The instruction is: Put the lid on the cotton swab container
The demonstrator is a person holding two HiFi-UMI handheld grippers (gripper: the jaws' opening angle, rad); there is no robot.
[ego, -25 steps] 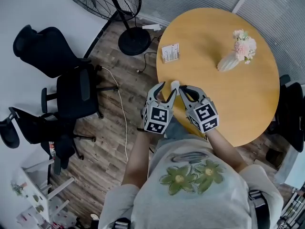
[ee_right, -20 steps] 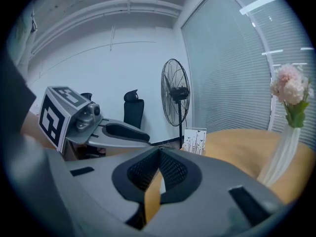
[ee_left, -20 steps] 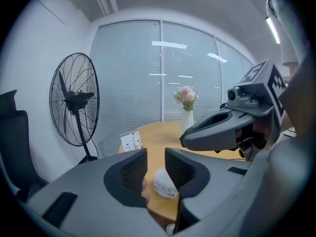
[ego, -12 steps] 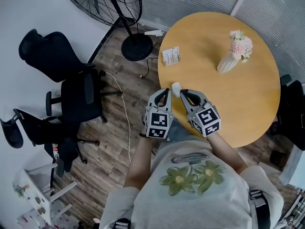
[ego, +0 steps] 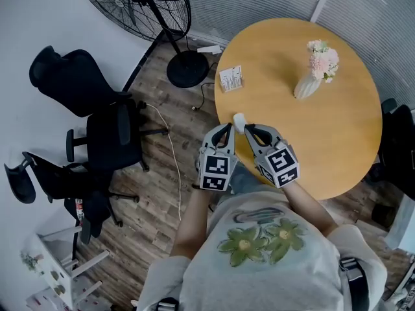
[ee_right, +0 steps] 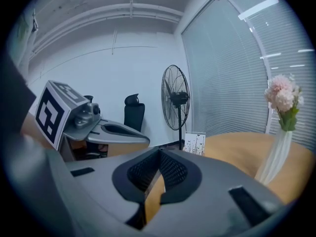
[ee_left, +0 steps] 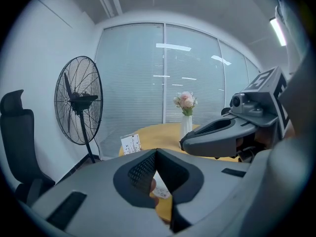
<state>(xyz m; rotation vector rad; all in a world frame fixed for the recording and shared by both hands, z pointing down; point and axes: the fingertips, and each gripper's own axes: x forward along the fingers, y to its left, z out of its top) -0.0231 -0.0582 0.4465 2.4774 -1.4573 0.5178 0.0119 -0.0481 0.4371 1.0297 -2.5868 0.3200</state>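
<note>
A small white cotton swab container (ego: 238, 121) stands upright near the front left edge of the round wooden table (ego: 324, 141). Its top is white; I cannot tell the lid's seat from here. My left gripper (ego: 225, 129) is just left of it, shut and holding nothing. My right gripper (ego: 249, 128) is just right of it, also shut and empty. In the left gripper view the jaws (ee_left: 157, 152) meet, and the container's labelled side (ee_left: 161, 191) shows below and behind them. The right gripper view shows its jaws (ee_right: 159, 154) shut over bare table.
A white card stand (ego: 231, 78) sits at the table's far left edge, and a white vase with pink flowers (ego: 310, 83) stands further right. A floor fan (ego: 139, 5) and black office chairs (ego: 110, 131) are off the table to the left.
The left gripper's jaws, open beside the container a second ago, have shut with nothing in them. Both grippers have drawn slightly back from the container.
</note>
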